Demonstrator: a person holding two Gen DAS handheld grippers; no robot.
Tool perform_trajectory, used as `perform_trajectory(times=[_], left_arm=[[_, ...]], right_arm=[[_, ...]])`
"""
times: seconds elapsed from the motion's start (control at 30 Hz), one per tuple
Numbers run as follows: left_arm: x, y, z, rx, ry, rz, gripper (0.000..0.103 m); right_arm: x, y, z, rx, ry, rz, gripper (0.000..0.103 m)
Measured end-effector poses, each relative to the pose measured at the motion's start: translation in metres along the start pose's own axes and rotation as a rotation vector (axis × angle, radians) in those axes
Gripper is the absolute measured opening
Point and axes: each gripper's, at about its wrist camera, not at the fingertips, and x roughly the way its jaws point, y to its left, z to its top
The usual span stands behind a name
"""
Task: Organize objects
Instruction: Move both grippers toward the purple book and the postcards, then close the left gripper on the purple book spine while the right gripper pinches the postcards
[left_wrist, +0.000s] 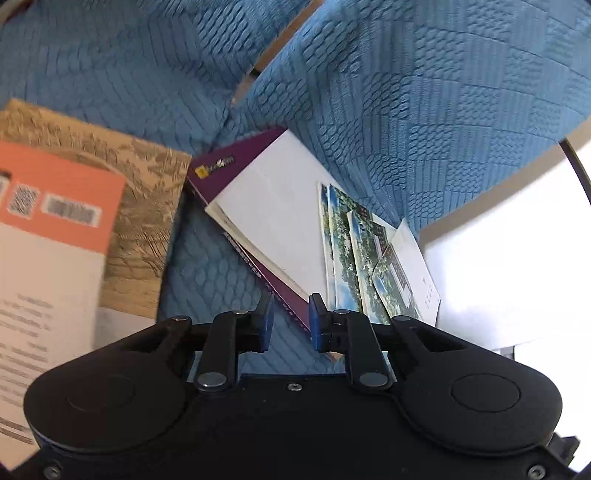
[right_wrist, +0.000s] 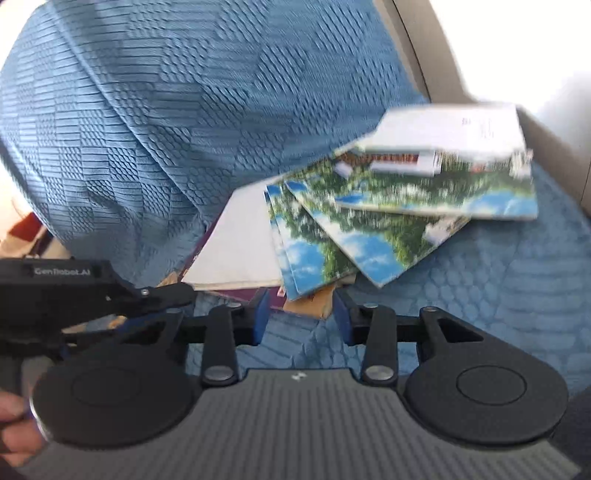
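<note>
We see the purple book lying on the blue cushion, its lower edge between the narrowly parted fingers of the left claw, untouched. Right of the book, fanned photo booklets lie just ahead of the right claw, half open and empty.

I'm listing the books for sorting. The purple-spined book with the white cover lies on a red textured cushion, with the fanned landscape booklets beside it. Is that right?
Not quite: the cushion is blue, not red. The left wrist view shows the purple-spined book lying on it, with the fanned landscape booklets beside it, and the right wrist view shows the same blue fabric.
</note>
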Motion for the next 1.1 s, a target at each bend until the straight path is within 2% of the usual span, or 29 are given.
perform_trajectory(times=[0.17, 0.27, 0.4, 0.5, 0.63, 0.73, 0.83, 0.9, 0.93, 1.0, 1.1], left_arm=[[0.02, 0.005, 0.0, -0.068, 0.011, -0.023, 0.019], [0.031, 0.014, 0.0, -0.117, 0.014, -0.032, 0.019], [0.04, 0.024, -0.004, -0.183, 0.01, -0.059, 0.021], [0.043, 0.026, -0.008, -0.177, 0.017, -0.06, 0.021], [0.043, 0.025, -0.012, -0.17, 0.01, -0.07, 0.023], [0.045, 0.025, -0.013, -0.17, 0.0, -0.082, 0.024], [0.046, 0.028, -0.013, -0.191, -0.007, -0.105, 0.026], [0.046, 0.03, -0.014, -0.21, -0.007, -0.125, 0.029], [0.046, 0.032, -0.014, -0.224, -0.006, -0.138, 0.032], [0.047, 0.034, -0.013, -0.247, -0.001, -0.158, 0.036], [0.049, 0.038, -0.013, -0.259, 0.003, -0.171, 0.035]], right_arm=[[0.011, -0.007, 0.0, 0.055, 0.042, 0.01, 0.041], [0.019, -0.013, 0.001, 0.105, 0.071, 0.053, 0.042], [0.022, -0.013, 0.002, 0.109, 0.065, 0.053, 0.042], [0.021, -0.014, 0.002, 0.109, 0.074, 0.044, 0.038], [0.022, -0.014, 0.004, 0.118, 0.071, 0.057, 0.041], [0.022, -0.026, 0.008, 0.217, 0.084, 0.131, 0.042], [0.019, -0.036, 0.011, 0.3, 0.056, 0.22, 0.041], [0.02, -0.036, 0.013, 0.337, 0.05, 0.322, 0.034], [0.019, -0.033, 0.014, 0.34, 0.04, 0.348, 0.034], [0.014, -0.023, 0.016, 0.276, -0.001, 0.301, 0.034], [0.012, -0.019, 0.017, 0.259, 0.02, 0.241, 0.034]])
